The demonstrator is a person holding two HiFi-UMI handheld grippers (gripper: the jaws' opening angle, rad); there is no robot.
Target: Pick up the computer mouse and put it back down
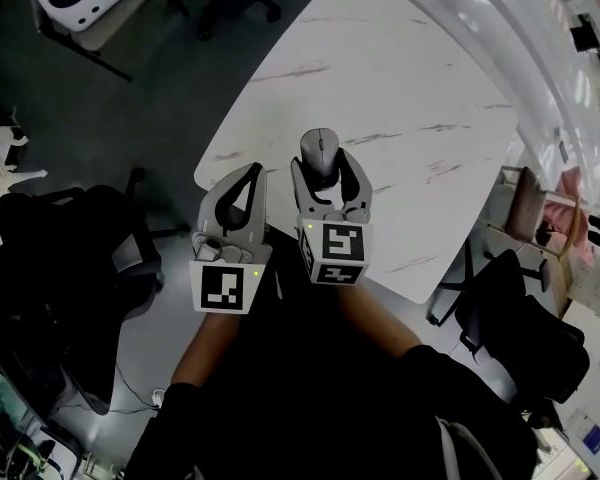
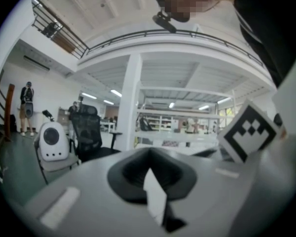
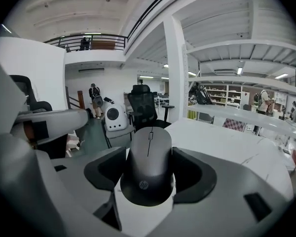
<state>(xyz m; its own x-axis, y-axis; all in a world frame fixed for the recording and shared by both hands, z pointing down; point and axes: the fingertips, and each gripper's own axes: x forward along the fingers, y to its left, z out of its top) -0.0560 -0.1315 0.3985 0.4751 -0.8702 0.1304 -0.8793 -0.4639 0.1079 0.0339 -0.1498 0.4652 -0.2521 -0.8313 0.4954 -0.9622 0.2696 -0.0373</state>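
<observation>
- Two grippers are held over the near edge of a table, side by side and close together.
- On the left, the left gripper has its curved grey jaws pressed tip to tip. In its own view the dark pads meet with nothing between them.
- Just to its right, the mouse sits clamped between the jaws of the right gripper, above the table's near-left part. I cannot tell whether it rests on the top or hangs just clear of it.
- Seen in the right gripper view, the mouse is a smooth, matte dark grey shell. It is oval and domed, with a thin seam running down its front half to a small scroll wheel. A small round logo marks its rear.
- Its long axis runs along the jaws. The wheel end points away from the person and the logo end sits nearest the camera.
- Black padded jaw faces press on both its flanks, set in pale grey plastic arms.
- Rightward, the table is glossy white with faint grey marble veins and a rounded corner.
</observation>
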